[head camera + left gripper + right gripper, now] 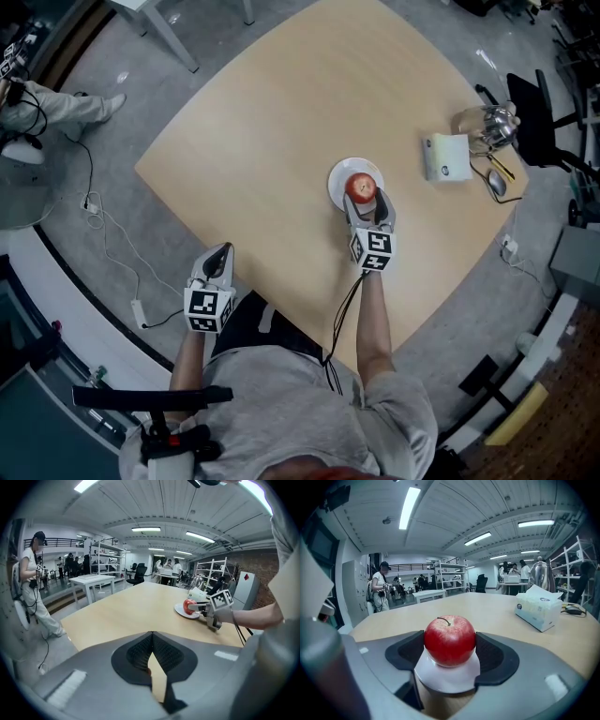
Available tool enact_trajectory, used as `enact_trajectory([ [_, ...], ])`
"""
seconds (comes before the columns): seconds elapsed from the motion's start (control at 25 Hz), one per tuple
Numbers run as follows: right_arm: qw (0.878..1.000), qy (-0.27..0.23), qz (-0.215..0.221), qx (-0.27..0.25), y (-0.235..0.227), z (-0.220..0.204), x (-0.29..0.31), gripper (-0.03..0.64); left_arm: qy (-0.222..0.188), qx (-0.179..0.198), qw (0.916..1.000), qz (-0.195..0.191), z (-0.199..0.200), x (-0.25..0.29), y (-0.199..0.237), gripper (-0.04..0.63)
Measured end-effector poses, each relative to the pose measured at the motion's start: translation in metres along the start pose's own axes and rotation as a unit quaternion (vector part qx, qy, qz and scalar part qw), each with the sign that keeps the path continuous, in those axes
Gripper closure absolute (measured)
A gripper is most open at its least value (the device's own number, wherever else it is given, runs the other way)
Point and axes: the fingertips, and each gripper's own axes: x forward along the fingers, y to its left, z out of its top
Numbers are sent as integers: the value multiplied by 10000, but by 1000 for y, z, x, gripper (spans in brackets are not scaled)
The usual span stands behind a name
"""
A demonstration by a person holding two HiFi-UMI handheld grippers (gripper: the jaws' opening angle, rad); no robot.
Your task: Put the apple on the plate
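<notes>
Far upper left of the head view, a person's leg (70, 108) in light trousers sticks out over the grey floor (103, 202), cables trailing nearby. Moving right, the left gripper (220, 258) hangs at the near edge of the wooden table (272, 141), lower left of centre. Its own view shows the jaws pressed together at the tips, nothing between them, just tabletop beyond.

Around the middle of the frame is the white plate (335, 181), and the apple (361, 187) is sitting right on it, stem up. The right gripper (367, 201) comes in from below, and its jaws are pinching the apple: in the right gripper view both dark pads (492, 653) touch the red skin, one each side, with the plate's rim showing underneath.

Further right, well apart from the plate, there's a tissue box (446, 157), then a shiny kettle (487, 124) near the table's right corner. A spoon (496, 183) lies just below them. A black office chair (536, 122) stands off the table's edge.
</notes>
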Motion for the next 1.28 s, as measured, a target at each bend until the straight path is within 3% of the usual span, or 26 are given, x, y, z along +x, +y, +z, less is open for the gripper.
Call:
enact_trajectory([
  [0.56, 9999, 41, -55, -99, 2, 1, 0, 266, -10, 1, 10000, 0, 0, -4, 1, 575],
  [1.28, 9997, -87, -200, -148, 9, 22, -27, 267, -345, 129, 9993, -87, 20, -20, 1, 575],
])
